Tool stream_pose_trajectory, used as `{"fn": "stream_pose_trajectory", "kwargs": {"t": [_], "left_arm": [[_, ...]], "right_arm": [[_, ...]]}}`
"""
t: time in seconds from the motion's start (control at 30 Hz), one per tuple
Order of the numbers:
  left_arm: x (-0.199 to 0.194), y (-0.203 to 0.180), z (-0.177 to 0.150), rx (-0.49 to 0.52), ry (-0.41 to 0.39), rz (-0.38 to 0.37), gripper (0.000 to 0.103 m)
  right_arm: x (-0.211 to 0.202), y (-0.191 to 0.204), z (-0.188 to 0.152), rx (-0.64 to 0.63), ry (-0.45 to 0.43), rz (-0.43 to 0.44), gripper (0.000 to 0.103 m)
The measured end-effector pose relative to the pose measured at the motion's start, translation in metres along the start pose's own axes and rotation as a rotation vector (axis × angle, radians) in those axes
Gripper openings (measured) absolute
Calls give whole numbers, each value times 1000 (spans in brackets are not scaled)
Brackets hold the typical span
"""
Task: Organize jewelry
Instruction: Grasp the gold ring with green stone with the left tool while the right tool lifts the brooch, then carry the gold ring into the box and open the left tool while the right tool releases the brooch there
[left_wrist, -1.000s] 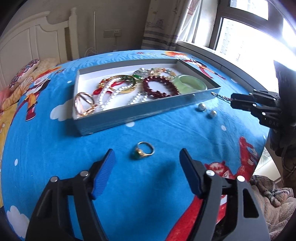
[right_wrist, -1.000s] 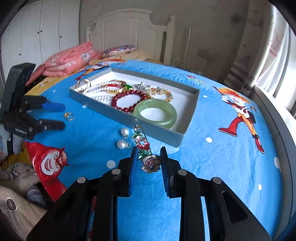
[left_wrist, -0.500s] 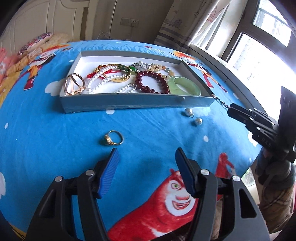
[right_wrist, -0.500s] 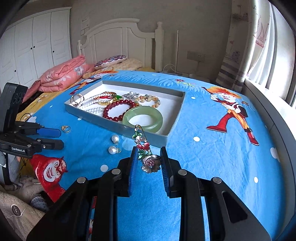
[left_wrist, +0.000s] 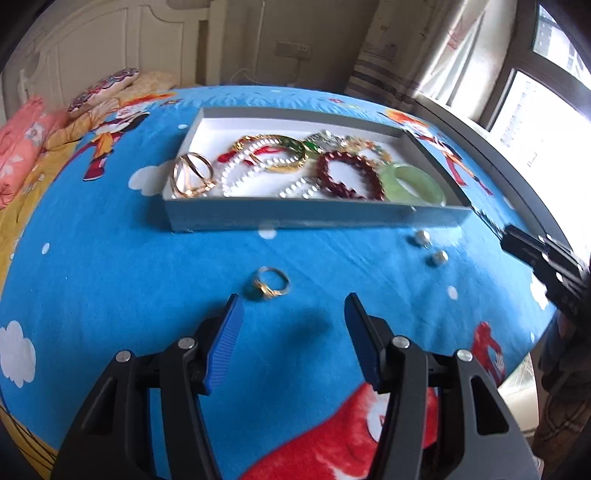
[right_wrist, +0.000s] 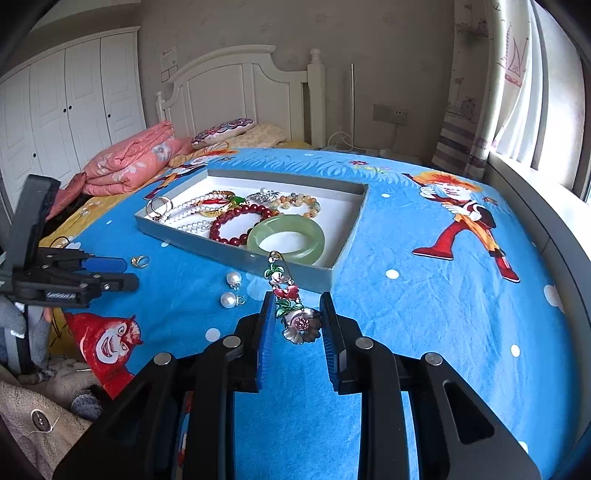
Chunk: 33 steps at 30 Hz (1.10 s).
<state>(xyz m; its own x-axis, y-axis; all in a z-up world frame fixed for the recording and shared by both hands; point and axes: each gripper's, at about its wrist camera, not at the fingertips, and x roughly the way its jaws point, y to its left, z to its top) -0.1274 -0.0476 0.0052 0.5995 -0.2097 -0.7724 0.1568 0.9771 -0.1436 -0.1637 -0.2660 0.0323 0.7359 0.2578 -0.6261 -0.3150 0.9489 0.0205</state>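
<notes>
Two views give us different halves of the bed (right_wrist: 424, 314). Only our right wrist view takes in the white wardrobe (right_wrist: 66, 114), the headboard (right_wrist: 236, 85) and the folded pink quilt (right_wrist: 129, 162); only our left wrist view shows the bright window (left_wrist: 546, 96).

Both show the grey tray (left_wrist: 314, 217) lying flat on the blue cartoon blanket (left_wrist: 110, 266), holding a jade-green bangle (right_wrist: 286, 239), a dark red bead bracelet (right_wrist: 240, 221), strings of white pearls (left_wrist: 255, 170) and gold rings (left_wrist: 192, 173).

Our right gripper (right_wrist: 297, 319) is closed narrowly on a flower brooch (right_wrist: 301, 325), a silvery blossom with a pink centre and a stem of red and green enamel leaves that points towards the tray's near wall. In the left wrist view we see only the dark side of that gripper, and the brooch cannot be made out.

Our left gripper (left_wrist: 291, 325) is spread wide and holds nothing, hovering just behind a gold ring (left_wrist: 269, 284) with a dark stone, which lies on the blanket apart from the tray. Two pearl earrings (right_wrist: 231, 290) lie near each other between the grippers.
</notes>
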Motion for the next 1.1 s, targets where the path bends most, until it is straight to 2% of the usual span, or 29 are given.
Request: {"fn": "stream_pose_trajectory", "kwargs": {"t": [0.07,0.1,0.13,0.17,0.2,0.37,0.67,0.93,1.1], "left_arm": [[4,-2,3,24,-11,20,56],[7,-8,4,57,-19,45,53],[9,-13,4,88,-26,67,47],[10,-17,3,113,-32,85,29],[10,-20,3,133,-35,82,20],[6,-12,2,106,-40,20,20],[-9,-16,14,123,-96,-5,20],[-20,-30,53,143,-162,-27,20],[-11,-35,78,130,-162,-72,20]], "right_arm": [[2,2,-1,-1,4,8,25],[3,3,-1,-1,6,10,25],[4,3,-1,-2,8,11,25],[5,4,-1,-3,9,13,25],[5,5,-1,-3,7,14,25],[-1,6,0,2,-21,14,25],[-5,5,16,10,-67,-8,25],[9,1,41,1,-71,-29,25],[30,-1,59,-3,-50,-34,25]]}}
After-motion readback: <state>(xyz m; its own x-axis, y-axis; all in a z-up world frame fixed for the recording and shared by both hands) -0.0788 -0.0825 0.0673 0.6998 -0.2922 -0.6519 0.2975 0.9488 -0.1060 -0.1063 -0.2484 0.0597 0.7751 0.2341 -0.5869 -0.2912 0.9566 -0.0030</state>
